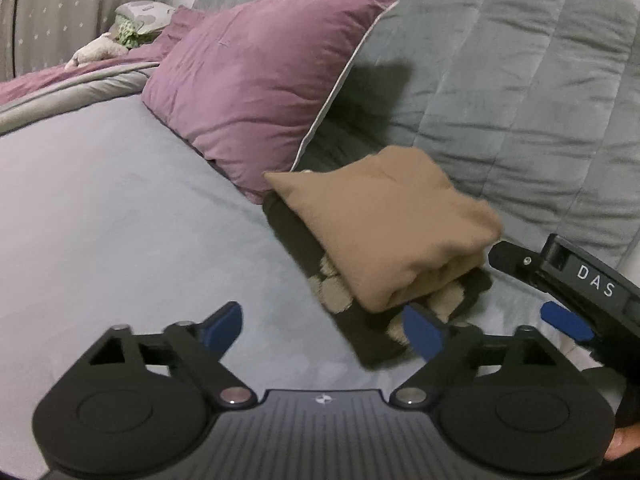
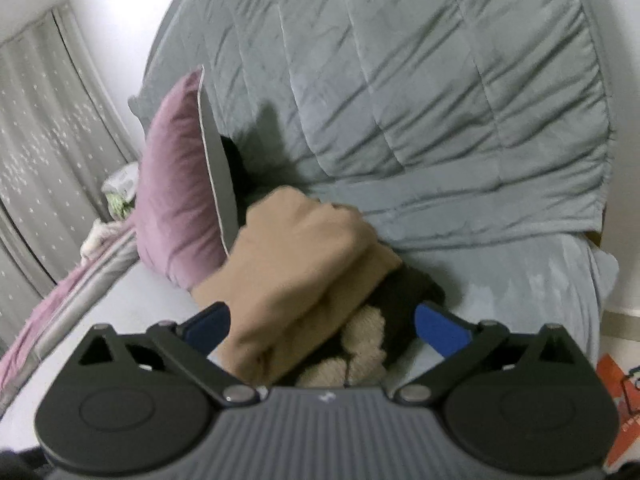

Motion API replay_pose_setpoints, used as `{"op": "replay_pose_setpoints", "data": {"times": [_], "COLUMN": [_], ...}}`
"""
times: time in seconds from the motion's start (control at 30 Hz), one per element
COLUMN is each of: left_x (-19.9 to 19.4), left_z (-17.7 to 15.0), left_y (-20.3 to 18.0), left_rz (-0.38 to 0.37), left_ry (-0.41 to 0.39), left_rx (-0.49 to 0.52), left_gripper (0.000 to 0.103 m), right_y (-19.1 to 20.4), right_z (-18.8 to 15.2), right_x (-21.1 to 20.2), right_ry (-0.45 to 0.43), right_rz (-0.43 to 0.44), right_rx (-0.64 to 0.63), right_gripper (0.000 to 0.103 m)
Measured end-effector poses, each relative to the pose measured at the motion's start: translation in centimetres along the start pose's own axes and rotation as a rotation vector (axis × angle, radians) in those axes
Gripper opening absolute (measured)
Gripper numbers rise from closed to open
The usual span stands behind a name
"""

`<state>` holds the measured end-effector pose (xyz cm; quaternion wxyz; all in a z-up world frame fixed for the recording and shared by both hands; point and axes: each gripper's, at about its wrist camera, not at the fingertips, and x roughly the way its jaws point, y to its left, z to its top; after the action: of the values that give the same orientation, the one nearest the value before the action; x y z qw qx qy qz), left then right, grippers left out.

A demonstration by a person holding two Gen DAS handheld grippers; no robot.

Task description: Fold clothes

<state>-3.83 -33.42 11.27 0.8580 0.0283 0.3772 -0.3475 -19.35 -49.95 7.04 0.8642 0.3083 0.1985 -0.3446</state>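
on bed: tan garment (image 1: 384,228) | right view only: orange item (image 2: 612,384)

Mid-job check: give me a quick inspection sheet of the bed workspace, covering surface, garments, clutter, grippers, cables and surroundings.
Surface: grey bed sheet, smooth, bare in front of the left gripper.
Job's things: folded tan garment lying on top of a dark garment with beige spots, stacked next to the purple pillow.
Clutter: plush toy and a small patterned item at the far end of the bed; orange object at the lower right edge.
Grippers: left gripper open, holding nothing; right gripper open, its jaws straddling the near end of the stack.
Cables: nothing seen.
Surroundings: grey quilted blanket draped up behind the stack; patterned curtain; white wall.
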Motion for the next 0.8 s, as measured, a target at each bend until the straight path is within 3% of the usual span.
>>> {"op": "replay_pose_setpoints", "data": {"times": [0.27, 0.53, 0.8], "left_x": [1.5, 3.7, 4.4], "left_z": [-0.9, -1.6, -2.2], "left_y": [0.2, 1.8, 2.3], "left_rz": [0.051, 0.096, 0.107], "left_ry": [0.057, 0.127, 0.149], "left_rx": [0.052, 0.015, 0.011], "left_gripper": [0.103, 0.103, 0.103], "right_y": [1.2, 3.0, 3.1], "right_z": [-1.2, -1.8, -1.8], "right_x": [1.3, 1.1, 1.2], "right_ry": [0.096, 0.114, 0.116], "right_rz": [-0.091, -0.178, -0.204], "right_rx": [-0.063, -0.158, -0.172], "right_gripper": [0.103, 0.103, 0.103]}}
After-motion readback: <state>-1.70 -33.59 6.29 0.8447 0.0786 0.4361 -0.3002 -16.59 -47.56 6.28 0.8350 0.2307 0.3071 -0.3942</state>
